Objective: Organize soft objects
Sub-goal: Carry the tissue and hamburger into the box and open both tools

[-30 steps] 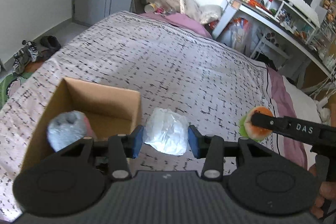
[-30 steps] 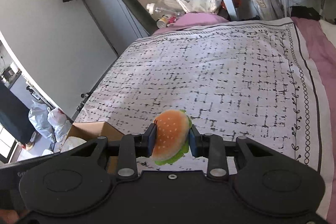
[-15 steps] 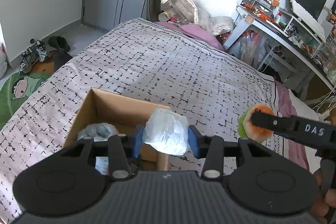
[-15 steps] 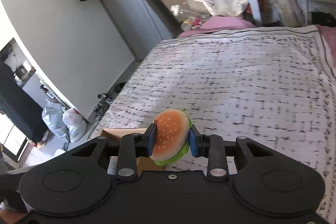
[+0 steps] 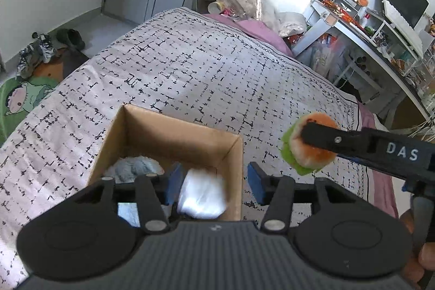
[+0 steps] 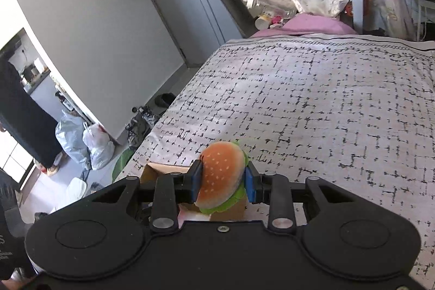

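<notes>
- While a cardboard box (image 5: 174, 137) is sitting on the patterned bedspread (image 5: 217, 78), a grey soft toy (image 5: 136, 167) is lying inside it at the left.
- The left gripper (image 5: 213, 182) is hovering with jaws wide apart, a blurred white soft bundle (image 5: 202, 199) between them, untouched, inside the box.
- The right gripper (image 6: 223, 181) is squeezing a plush hamburger (image 6: 221, 177) beside the box's right edge.

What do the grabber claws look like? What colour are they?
Both are matte black plastic with round discs, silver screws and a ribbed middle. The left gripper and right gripper have blue fingertip pads. White letters "DAS" mark the right one's side.
</notes>
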Motion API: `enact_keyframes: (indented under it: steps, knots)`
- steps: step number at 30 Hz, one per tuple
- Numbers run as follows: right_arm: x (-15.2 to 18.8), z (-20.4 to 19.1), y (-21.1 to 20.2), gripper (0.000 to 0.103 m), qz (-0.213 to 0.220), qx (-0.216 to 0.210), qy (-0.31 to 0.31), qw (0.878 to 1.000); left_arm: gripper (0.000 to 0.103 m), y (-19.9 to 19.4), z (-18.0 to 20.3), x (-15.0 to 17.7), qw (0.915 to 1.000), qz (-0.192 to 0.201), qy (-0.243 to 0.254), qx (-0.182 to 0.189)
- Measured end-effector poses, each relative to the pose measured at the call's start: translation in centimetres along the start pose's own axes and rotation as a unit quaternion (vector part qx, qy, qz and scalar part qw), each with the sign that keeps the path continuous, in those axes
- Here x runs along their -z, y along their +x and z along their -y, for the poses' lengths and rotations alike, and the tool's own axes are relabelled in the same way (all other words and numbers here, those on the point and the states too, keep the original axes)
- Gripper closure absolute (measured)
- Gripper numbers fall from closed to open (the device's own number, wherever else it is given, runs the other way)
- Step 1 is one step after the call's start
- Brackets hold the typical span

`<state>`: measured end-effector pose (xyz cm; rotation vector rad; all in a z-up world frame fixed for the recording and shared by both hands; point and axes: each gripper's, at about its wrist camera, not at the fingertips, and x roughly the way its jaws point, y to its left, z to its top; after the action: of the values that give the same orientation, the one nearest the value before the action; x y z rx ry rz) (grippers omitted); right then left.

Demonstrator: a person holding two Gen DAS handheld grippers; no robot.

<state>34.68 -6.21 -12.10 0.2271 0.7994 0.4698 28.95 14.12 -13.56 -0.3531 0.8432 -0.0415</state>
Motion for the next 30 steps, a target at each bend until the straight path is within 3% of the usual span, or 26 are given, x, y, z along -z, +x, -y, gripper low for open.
enact_keyframes:
  steps: [11, 14, 17, 24, 26, 27, 30]
  knots:
    - [-0.2, -3.5, 3.9, 0.070, -0.035, -0.013, -0.025, 0.999, 0.046, -0.5, -4.2, -2.0, 0.9989, 0.015, -0.039, -0.023]
    - [-0.1, -3.9, 4.8, 0.062, -0.041, -0.014, -0.026, 0.999, 0.046, -0.6, -5.1, -2.6, 0.9985, 0.017, -0.043, -0.031]
    - [-0.2, -4.1, 5.1, 0.046, -0.046, -0.017, -0.023, 0.999, 0.046, -0.5, -5.7, -3.1, 0.9981, 0.016, -0.046, -0.037]
    - [-0.6, -3.8, 4.8, 0.042, -0.046, -0.006, -0.005, 0.999, 0.045, -0.6, -5.5, -3.3, 0.9979, 0.004, -0.044, -0.048]
    - [-0.7, -3.9, 4.3, 0.042, -0.046, -0.005, -0.007, 0.999, 0.039, -1.1, -5.3, -3.4, 0.9978, 0.004, -0.042, -0.051]
    - [-0.7, -4.0, 3.9, 0.039, -0.043, -0.005, -0.010, 0.999, 0.032, -1.4, -5.1, -3.4, 0.9976, 0.005, -0.041, -0.056]
    - [-0.1, -3.8, 2.8, 0.030, -0.043, -0.002, -0.019, 0.999, 0.026, -2.7, -4.6, -3.2, 0.9972, 0.014, -0.036, -0.063]
